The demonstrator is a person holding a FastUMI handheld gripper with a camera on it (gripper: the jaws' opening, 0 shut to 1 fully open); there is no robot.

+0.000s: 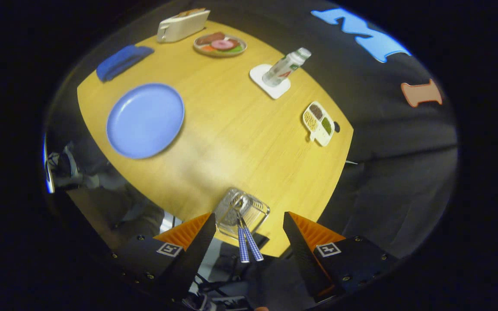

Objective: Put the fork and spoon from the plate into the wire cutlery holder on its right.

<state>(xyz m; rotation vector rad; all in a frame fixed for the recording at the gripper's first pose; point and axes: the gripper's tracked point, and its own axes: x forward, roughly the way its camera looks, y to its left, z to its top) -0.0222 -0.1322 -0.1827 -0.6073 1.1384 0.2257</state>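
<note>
Gripper view: your gripper (249,229) is spread wide, holding nothing. Both checked-handled utensils (247,242) stand in the wire cutlery holder (242,211); the blue plate (145,120) lies bare, so you look finished.

We see the gripper (249,226) low in the frame with its fingers spread apart and holding nothing, and between them the wire cutlery holder (242,214) stands near the table's (240,142) near edge with two check-handled utensils (247,244) in it, handles pointing toward us. At left centre lies the blue plate (145,120), bare. Farther up we see a folded blue cloth (121,61), a toaster (183,25), a plate of food (220,44), a bottle (285,67) lying on a white coaster (270,82), and at right a divided dish (319,123).
</note>
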